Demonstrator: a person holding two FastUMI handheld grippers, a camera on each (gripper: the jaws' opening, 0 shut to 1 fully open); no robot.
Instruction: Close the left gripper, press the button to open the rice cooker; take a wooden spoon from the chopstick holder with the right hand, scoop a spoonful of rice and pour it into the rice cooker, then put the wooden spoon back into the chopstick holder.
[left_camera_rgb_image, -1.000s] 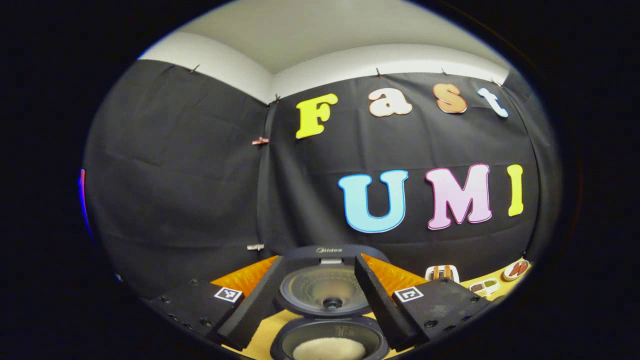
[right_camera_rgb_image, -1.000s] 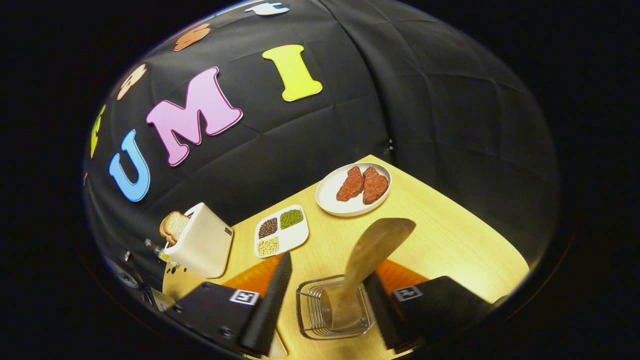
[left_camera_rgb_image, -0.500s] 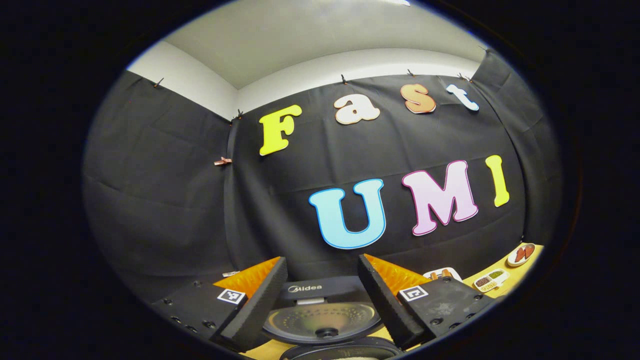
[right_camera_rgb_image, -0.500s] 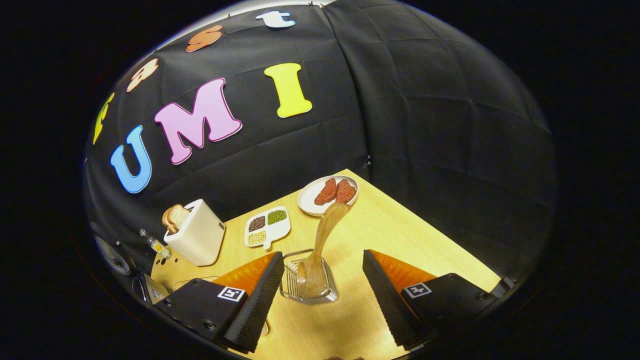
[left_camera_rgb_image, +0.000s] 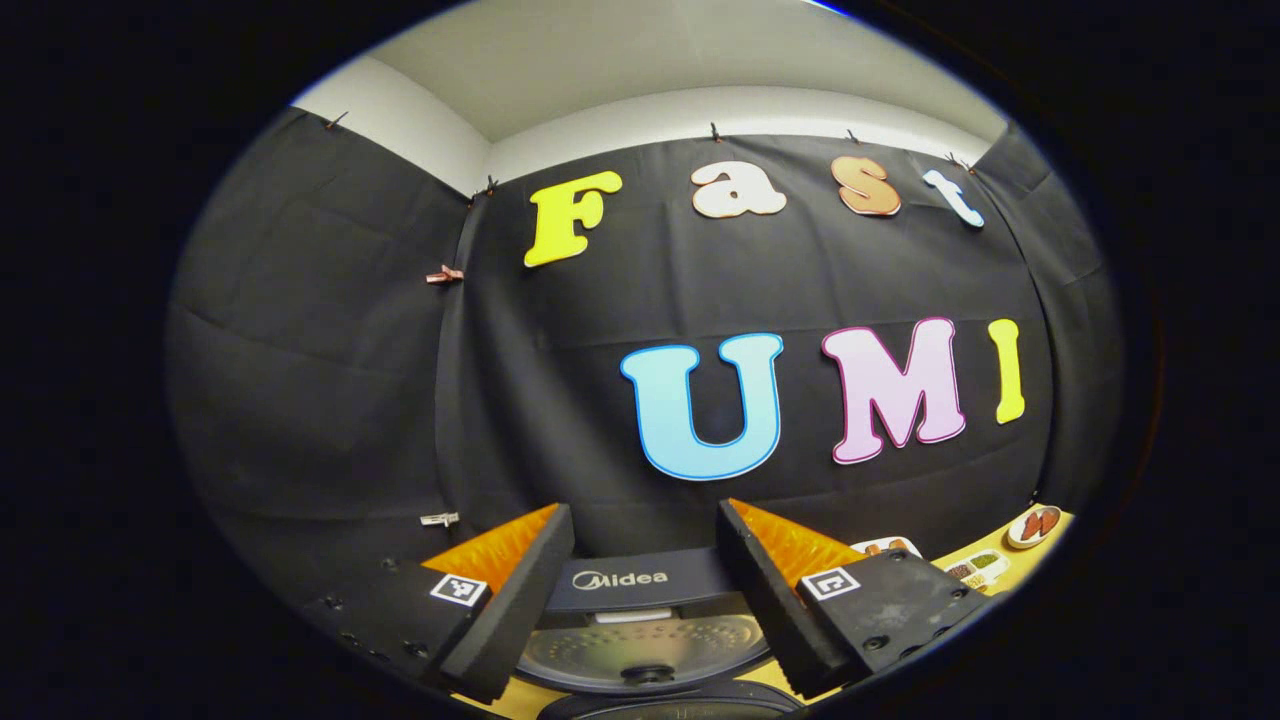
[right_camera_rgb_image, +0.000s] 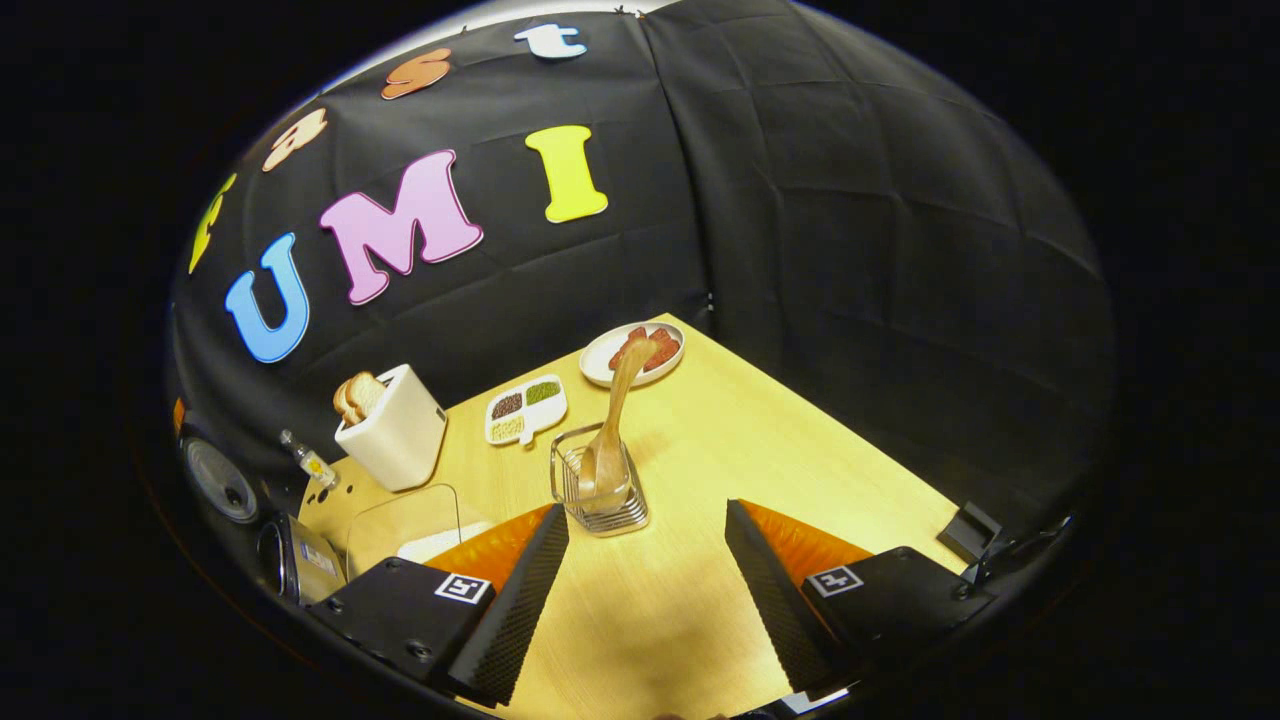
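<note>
In the right gripper view the wooden spoon (right_camera_rgb_image: 612, 420) stands upright in the wire chopstick holder (right_camera_rgb_image: 597, 488) on the yellow table. My right gripper (right_camera_rgb_image: 645, 590) is open, well back from the holder, nothing between its fingers. A clear container (right_camera_rgb_image: 400, 520) with white rice sits at the lower left, and the rice cooker's edge (right_camera_rgb_image: 215, 480) shows at the far left. In the left gripper view the rice cooker (left_camera_rgb_image: 640, 600) stands open, its raised lid (left_camera_rgb_image: 640, 650) facing me between the fingers. My left gripper (left_camera_rgb_image: 640, 600) is open and tilted up toward the wall.
A cream toaster (right_camera_rgb_image: 392, 438) with bread, a divided dish of beans (right_camera_rgb_image: 525, 410) and a plate of meat slices (right_camera_rgb_image: 633, 352) stand along the table's back. A small bottle (right_camera_rgb_image: 305, 462) lies beside the toaster. A dark object (right_camera_rgb_image: 965, 530) sits at the right edge.
My right gripper has backed away from the holder, leaving the spoon standing in it. My left gripper has risen and tilted up; the cooker pot has dropped out of its view.
</note>
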